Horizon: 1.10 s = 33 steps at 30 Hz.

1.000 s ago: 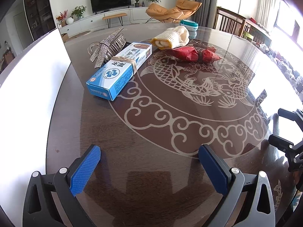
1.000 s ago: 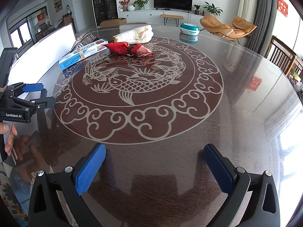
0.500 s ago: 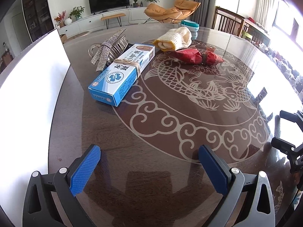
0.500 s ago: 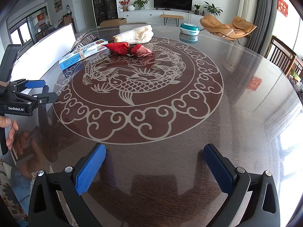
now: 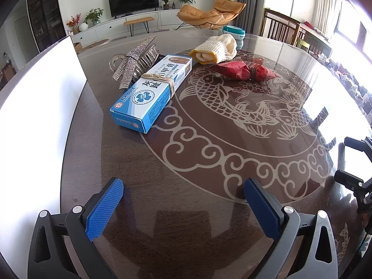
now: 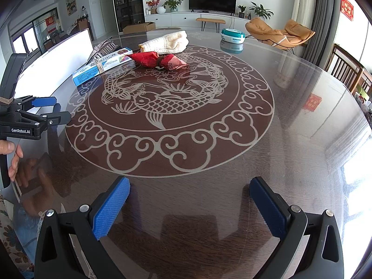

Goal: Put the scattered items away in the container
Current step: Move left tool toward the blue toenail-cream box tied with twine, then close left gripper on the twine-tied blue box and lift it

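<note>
Above the table (image 5: 186,197), both tongs (image 5: 183,205) (image 6: 189,205) level, spread

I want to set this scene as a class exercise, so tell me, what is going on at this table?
A person holds a gripper in each hand over a round table. Both the left gripper and the right gripper are open and hold nothing. The scattered items lie further off, untouched: a blue box, a red bundle, a rolled towel and a sparkly clip. A white container stands at the left.
</note>
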Motion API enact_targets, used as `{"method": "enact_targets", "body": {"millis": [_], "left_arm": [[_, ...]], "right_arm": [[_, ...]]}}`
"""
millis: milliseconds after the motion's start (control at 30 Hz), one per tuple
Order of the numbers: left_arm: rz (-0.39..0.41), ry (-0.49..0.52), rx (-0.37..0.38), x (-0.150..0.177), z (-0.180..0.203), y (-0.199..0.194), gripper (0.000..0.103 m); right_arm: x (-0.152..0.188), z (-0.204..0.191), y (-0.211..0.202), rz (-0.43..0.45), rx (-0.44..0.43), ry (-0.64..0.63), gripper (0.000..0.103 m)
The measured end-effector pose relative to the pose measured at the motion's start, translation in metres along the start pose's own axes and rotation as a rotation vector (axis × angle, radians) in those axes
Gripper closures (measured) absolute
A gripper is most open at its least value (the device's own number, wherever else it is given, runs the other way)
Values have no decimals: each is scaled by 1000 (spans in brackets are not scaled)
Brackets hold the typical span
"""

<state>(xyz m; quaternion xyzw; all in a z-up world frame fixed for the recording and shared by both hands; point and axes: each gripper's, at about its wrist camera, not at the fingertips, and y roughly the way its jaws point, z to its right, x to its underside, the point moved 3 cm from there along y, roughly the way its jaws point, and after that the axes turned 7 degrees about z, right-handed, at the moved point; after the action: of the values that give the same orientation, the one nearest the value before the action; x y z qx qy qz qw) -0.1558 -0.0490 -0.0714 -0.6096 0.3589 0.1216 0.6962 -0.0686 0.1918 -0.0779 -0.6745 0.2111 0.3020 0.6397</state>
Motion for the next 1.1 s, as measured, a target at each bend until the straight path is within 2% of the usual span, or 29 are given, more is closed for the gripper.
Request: {"method": "enact_targets", "body": {"millis": [400,533,767,1000,1100], "left_arm": [[-10,23,18,-4,-3,2,0],[-30,28,22,-16,-12,11,0],[-9,46,36,-35,-25,25,0],[-8,78,62,-66,-24,49,0],[-14,64,49,-81,-23,62,0]], "right_arm": [[0,0,0,0,0,0,0],[0,0,0,0,0,0,0],[0,0,0,0,-1,0,0],[-1,0,0,2,-4,4,0],[-1,0,-1,3,-8,7,0]]}}
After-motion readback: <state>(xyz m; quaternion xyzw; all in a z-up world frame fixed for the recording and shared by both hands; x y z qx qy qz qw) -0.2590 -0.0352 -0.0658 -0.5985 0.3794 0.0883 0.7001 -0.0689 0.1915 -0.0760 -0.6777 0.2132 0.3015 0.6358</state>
